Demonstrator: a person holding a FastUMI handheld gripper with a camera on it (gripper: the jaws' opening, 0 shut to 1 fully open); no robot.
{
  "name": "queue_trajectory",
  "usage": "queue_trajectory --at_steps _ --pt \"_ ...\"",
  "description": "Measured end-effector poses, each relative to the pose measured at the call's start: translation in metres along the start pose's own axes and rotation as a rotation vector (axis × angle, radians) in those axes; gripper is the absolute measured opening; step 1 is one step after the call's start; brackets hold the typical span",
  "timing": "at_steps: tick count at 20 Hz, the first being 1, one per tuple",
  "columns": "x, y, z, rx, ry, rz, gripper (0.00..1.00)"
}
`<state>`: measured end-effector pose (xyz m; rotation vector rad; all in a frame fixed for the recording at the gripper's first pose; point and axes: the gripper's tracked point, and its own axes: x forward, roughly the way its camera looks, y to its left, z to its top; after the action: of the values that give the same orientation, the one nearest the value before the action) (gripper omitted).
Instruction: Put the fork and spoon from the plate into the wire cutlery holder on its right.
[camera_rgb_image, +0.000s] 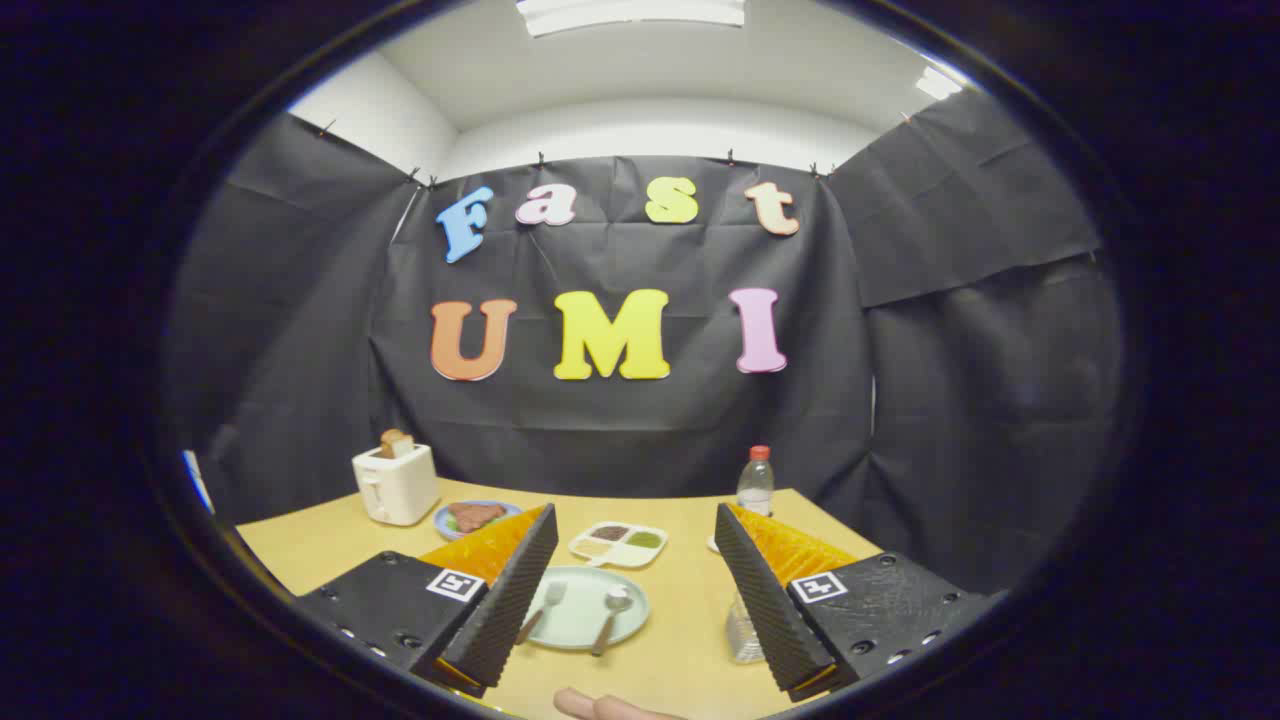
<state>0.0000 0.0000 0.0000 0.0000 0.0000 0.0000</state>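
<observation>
With the gripper fingers spread wide and empty, the thin, stiff, likely slippery metal fork and spoon lay between them on the round pale-green plate, best pinched mid-handle.

A: How was the scene lit?
B: Even, fairly bright light was cast from ceiling panels overhead; the table was softly lit and only faint shadows were seen.
A: Was the picture sharp?
B: Strong fisheye bending was noted, with the walls curved and the rim darkened. The centre was reasonably sharp; the near fingers were slightly softened. No glare was seen.
</observation>
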Motion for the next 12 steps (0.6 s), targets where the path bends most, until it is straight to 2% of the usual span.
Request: queue_trajectory --at_steps 12 --pt "-0.016 0.011 0.002 -0.015 -0.01 0.006 0.95"
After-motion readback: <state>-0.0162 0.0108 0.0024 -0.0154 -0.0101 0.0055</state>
